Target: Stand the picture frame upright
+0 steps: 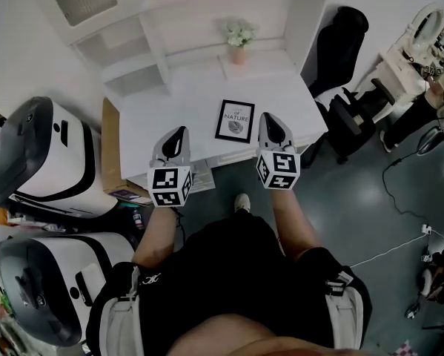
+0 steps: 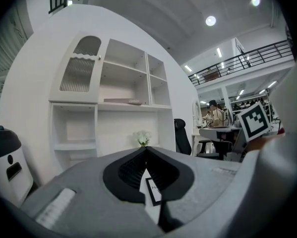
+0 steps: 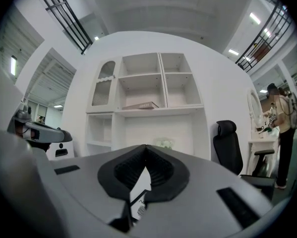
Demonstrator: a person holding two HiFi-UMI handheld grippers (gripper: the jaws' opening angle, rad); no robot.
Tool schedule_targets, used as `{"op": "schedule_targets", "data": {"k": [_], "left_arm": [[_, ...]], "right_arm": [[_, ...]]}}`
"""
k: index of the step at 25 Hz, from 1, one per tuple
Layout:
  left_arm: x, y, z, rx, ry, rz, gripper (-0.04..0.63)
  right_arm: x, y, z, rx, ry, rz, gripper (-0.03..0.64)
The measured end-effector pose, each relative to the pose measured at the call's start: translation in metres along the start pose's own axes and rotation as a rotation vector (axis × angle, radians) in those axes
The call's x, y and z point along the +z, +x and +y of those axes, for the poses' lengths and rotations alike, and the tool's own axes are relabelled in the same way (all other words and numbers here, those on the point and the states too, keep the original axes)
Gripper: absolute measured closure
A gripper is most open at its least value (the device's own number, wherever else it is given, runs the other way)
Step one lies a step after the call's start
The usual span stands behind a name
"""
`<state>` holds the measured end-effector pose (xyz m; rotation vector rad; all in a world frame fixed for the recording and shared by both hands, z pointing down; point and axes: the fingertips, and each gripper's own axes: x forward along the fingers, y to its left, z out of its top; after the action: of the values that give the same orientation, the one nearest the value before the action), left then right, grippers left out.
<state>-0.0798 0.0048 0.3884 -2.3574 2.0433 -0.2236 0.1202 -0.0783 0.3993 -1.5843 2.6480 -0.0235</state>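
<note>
head view: steeply down over desk (image 1: pixel 184 113) | gripper views: low, forward, share shelves (image 2: pixel 122 102)

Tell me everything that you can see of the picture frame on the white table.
The picture frame is a small upright rectangle with a thin black border, a white mat and a print that reads "NATURE" above a round dark motif. It lies flat, face up, on the white table, near its front edge. It lies between the left claw and the right claw; both are shut and neither grips it. The right claw is very close to its edge; whether they touch cannot be told.
</note>
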Motion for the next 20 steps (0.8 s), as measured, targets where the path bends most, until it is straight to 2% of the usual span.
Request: {"op": "schedule_targets", "data": {"k": [6,10,16,20], "left_arm": [[0.008,0.081,0.002,0.003,-0.033,0.024,0.58],[0.018,0.127,0.003,0.016,-0.024,0.032,0.58],[0.016,0.165,0.013,0.048,-0.02,0.057,0.58],[0.006,0.178,0.028,0.067,-0.049,0.083,0.58]], "right_arm": [[0.0,0.073,-0.045,0.025,0.015,0.027,0.614],[0.0,0.114,-0.067,0.049,0.02,0.041,0.614],[-0.009,0.157,-0.077,0.097,0.022,0.07,0.614],[-0.013,0.172,-0.075,0.111,0.026,0.08,0.614]]}}
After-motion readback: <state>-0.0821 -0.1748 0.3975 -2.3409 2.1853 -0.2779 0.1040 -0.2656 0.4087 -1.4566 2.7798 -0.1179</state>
